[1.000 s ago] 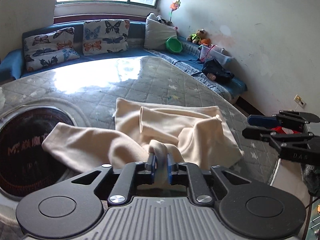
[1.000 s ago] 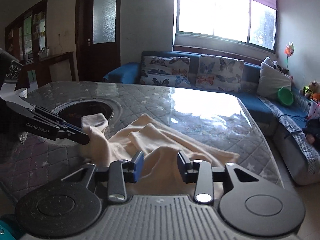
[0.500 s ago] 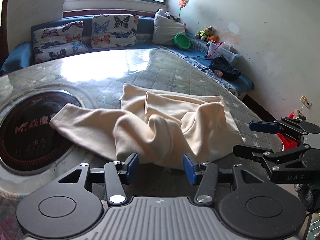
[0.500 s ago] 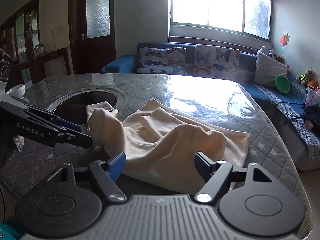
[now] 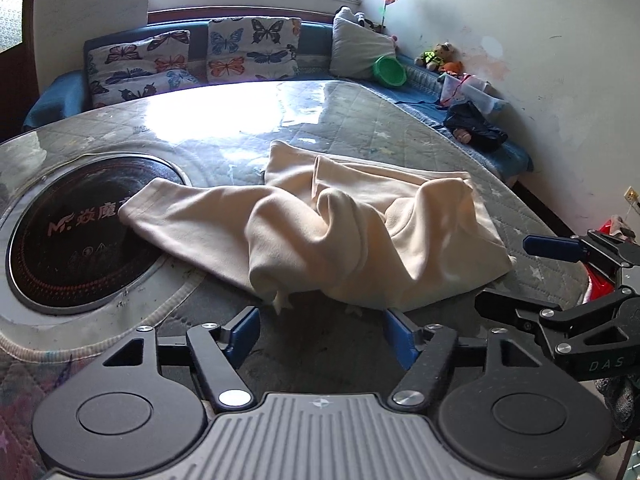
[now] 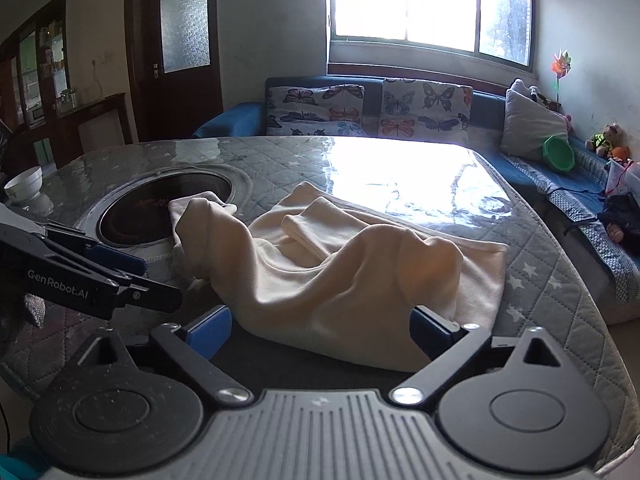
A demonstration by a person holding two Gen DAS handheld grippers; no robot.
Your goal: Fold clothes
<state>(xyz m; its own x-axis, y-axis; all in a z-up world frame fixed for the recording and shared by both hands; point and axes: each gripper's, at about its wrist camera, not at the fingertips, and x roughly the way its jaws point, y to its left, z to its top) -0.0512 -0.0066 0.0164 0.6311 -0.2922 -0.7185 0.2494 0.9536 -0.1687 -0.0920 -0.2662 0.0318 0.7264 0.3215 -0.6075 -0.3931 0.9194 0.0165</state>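
Observation:
A cream garment (image 5: 340, 232) lies crumpled on the quilted table (image 5: 360, 120), one sleeve reaching over the round cooktop. My left gripper (image 5: 320, 332) sits just short of the near hem, jaws opening, with nothing pressed between the blue pads. In the right wrist view the garment (image 6: 340, 272) is heaped ahead, and its near edge falls between the fingers of my right gripper (image 6: 322, 328), whose jaws are opening wide with the pads off the cloth. Each gripper shows in the other's view: the right gripper (image 5: 508, 274) at the right, the left gripper (image 6: 156, 282) at the left.
A dark round cooktop (image 5: 80, 232) is set into the table at the left. A white bowl (image 6: 24, 184) stands at the far left edge. A blue sofa with butterfly cushions (image 5: 192, 56) and a green bowl (image 5: 390, 72) runs behind and to the right.
Both grippers let go of the cloth, opened and drew back toward the table's near edge. The garment dropped from its lifted folds into a loose heap.

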